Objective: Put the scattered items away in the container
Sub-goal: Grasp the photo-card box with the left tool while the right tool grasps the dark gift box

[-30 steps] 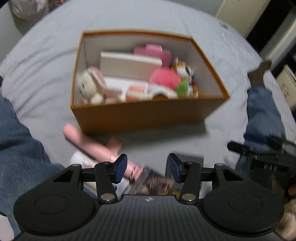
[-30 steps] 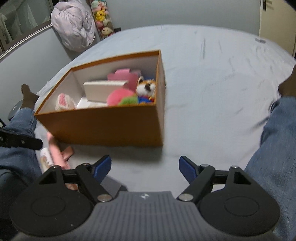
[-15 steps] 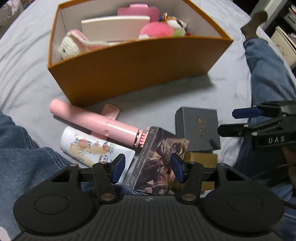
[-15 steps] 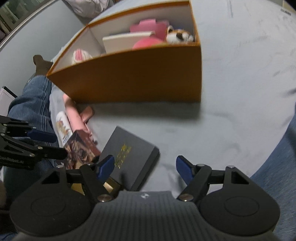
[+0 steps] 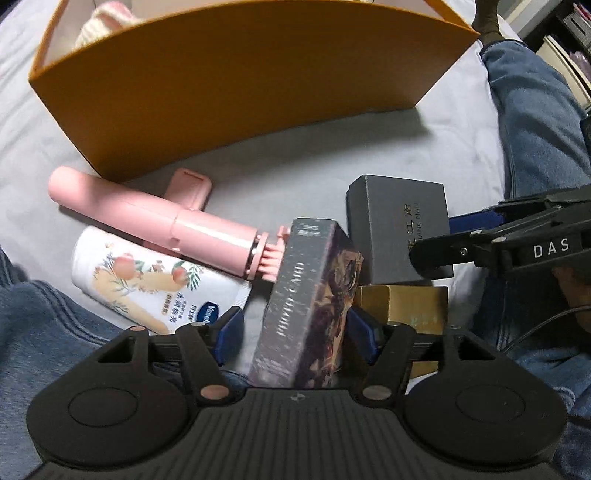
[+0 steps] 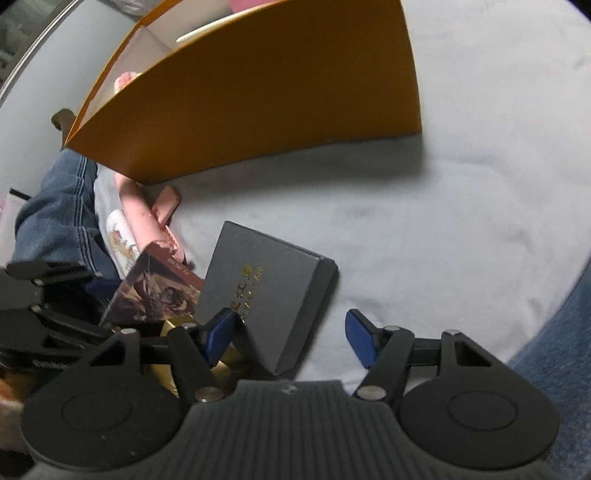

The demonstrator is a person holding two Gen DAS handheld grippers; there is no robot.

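An orange box (image 5: 240, 85) (image 6: 258, 92) with toys inside stands on the grey bed. In front of it lie a pink brush device (image 5: 155, 218), a white lotion tube (image 5: 147, 280), a dark illustrated card box (image 5: 306, 295) (image 6: 155, 291), a grey gift box (image 5: 399, 229) (image 6: 266, 288) and a gold box (image 5: 406, 306). My left gripper (image 5: 295, 334) straddles the card box, jaws opening, with a gap at the left pad. My right gripper (image 6: 290, 332) (image 5: 439, 240) hangs over the grey box's near corner, jaws closing, pads clear of it.
A person's jeans-clad legs (image 5: 535, 129) (image 5: 37, 332) flank the pile on both sides, with a socked foot (image 5: 487, 22) beyond the orange box. Bare grey bedsheet (image 6: 443, 184) stretches to the right of the grey box.
Both grippers have come down and tilted onto the pile. The card box now sits between the left fingers, which spread wider. The right fingers drew closer over the grey box.
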